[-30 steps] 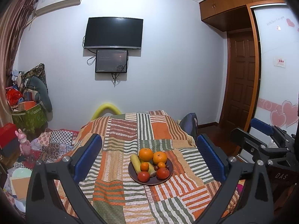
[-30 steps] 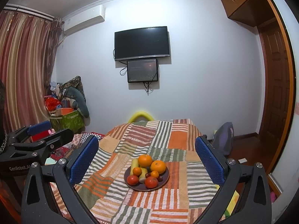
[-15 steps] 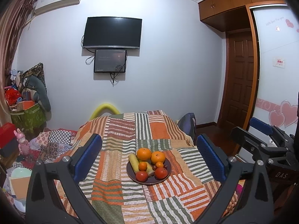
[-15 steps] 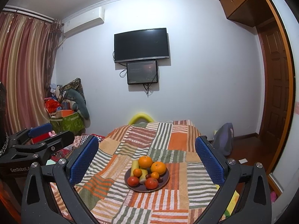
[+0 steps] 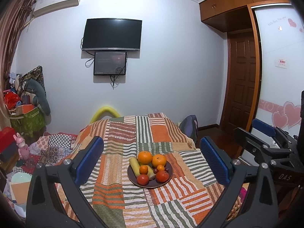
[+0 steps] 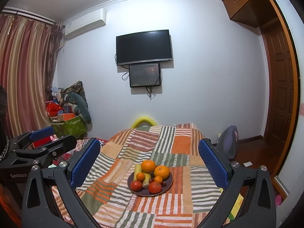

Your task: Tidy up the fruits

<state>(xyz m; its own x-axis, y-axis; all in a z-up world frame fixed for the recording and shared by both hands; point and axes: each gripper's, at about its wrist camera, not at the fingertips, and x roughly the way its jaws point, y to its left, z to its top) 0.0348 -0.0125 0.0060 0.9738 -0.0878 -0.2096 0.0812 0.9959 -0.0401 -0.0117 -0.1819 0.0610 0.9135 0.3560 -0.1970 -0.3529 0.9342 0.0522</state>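
Note:
A dark round plate (image 5: 170, 171) sits on a striped patchwork cloth (image 5: 133, 205) over a table. It holds two big oranges (image 5: 145, 157), two small oranges, two red tomatoes (image 5: 142, 179), a yellow-green banana (image 5: 134, 165) and small dark fruits. The plate also shows in the right wrist view (image 6: 169, 184). My left gripper (image 5: 151, 159) is open and empty, held above and in front of the plate. My right gripper (image 6: 149, 160) is open and empty too, at the same distance. The right gripper shows at the left view's right edge (image 5: 266, 140).
A TV (image 5: 112, 34) and a small screen hang on the far wall. Clutter and a green box (image 5: 28, 119) fill the left corner. A backpack (image 5: 190, 125) lies right of the table, near a wooden door (image 5: 241, 83). Curtains (image 6: 22, 72) hang at left.
Both grippers have drifted slightly; the plate sits a little lower and nearer the centre in the left view. Both grippers stay open and empty.

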